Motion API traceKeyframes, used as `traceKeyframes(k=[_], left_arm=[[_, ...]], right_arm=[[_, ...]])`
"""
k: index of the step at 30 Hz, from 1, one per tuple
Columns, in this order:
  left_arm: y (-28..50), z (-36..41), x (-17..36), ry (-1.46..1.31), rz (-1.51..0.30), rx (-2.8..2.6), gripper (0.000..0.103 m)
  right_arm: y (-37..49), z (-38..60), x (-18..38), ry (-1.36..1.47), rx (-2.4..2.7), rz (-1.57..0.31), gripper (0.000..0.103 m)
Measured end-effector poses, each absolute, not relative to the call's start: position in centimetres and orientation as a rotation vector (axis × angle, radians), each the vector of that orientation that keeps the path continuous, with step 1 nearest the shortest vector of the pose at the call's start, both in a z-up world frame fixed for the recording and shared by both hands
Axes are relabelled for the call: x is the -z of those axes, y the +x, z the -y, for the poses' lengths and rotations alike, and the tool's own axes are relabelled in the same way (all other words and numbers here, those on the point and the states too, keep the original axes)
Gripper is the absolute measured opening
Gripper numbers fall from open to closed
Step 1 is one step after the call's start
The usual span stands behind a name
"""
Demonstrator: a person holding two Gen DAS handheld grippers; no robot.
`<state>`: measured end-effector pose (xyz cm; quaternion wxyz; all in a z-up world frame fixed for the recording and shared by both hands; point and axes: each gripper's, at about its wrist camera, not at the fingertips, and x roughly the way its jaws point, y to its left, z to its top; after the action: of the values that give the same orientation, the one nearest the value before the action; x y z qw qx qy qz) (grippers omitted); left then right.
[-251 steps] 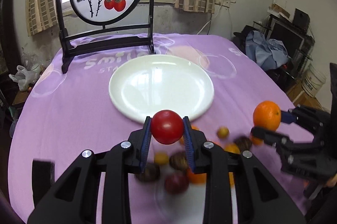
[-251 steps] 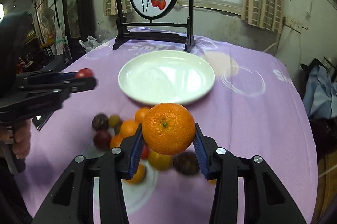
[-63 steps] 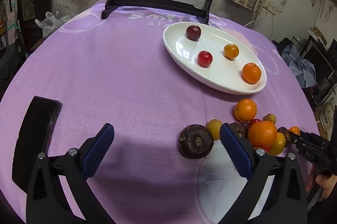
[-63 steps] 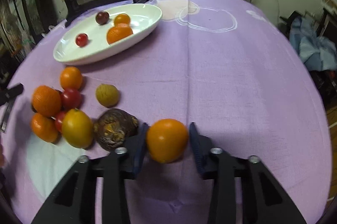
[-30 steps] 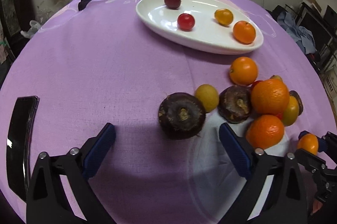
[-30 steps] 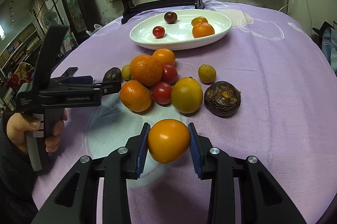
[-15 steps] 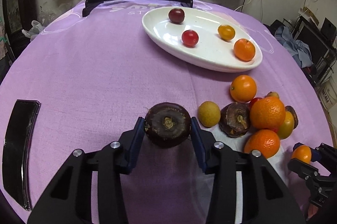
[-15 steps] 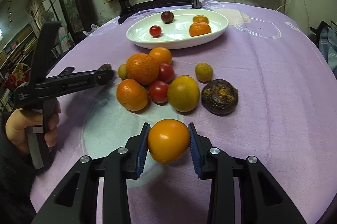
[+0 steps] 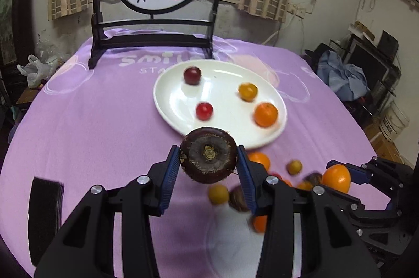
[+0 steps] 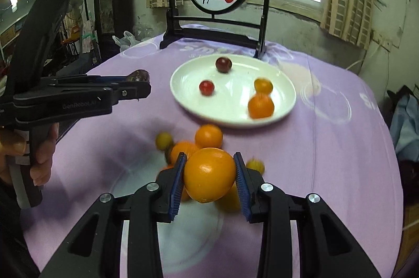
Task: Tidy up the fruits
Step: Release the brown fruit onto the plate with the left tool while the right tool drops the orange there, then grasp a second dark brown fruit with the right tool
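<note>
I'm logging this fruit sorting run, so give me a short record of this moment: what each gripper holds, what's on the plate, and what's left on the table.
left gripper: shut on dark brown fruit, raised
right gripper: shut on orange fruit, raised
white plate: dark red fruit, red tomato, yellow fruit, orange
purple tablecloth: blurred pile of loose fruit

Loose fruit pile (image 9: 264,181) on the cloth is smeared w/ motion blur in left wrist view, and the left gripper (image 9: 208,174) w/ its dark round fruit (image 9: 208,155) covers part of it, can't count. Same pile (image 10: 183,147) in right wrist view: blurred, half hidden behind the orange fruit (image 10: 209,174). Black flat thing (image 9: 44,215) at left: can't tell what it is.
</note>
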<state>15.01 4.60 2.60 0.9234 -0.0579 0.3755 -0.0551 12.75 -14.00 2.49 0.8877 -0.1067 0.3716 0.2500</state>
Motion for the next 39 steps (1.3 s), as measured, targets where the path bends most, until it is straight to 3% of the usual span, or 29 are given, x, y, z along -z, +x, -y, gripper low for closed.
traceKeyframes(k=[13, 15, 17, 22, 26, 39], left_arm=[[27.0, -5.5, 1.3, -0.159, -0.889, 0.039, 0.043], [27.8, -5.7, 1.8, -0.171, -0.899, 0.027, 0.051], [28.0, -5.7, 1.8, -0.169, -0.893, 0.007, 0.065], [25.7, -5.3, 0.6, -0.163, -0.874, -0.009, 0.081], [22.2, -4.8, -0.6, -0.166, -0.838, -0.008, 0.088], [13.0, -3.4, 0.8, -0.205, -0.854, 0.01, 0.094]], right_arm=[[23.5, 9.2, 0.3, -0.28, -0.491, -0.838, 0.037], [24.4, 8.8, 1.1, -0.271, -0.511, -0.883, 0.038], [24.4, 9.0, 1.2, -0.256, -0.495, -0.877, 0.041], [22.3, 11.0, 0.4, -0.189, -0.494, -0.858, 0.048], [19.8, 13.4, -0.3, -0.137, -0.483, -0.847, 0.056], [11.5, 19.2, 1.1, -0.128, -0.421, -0.867, 0.063]])
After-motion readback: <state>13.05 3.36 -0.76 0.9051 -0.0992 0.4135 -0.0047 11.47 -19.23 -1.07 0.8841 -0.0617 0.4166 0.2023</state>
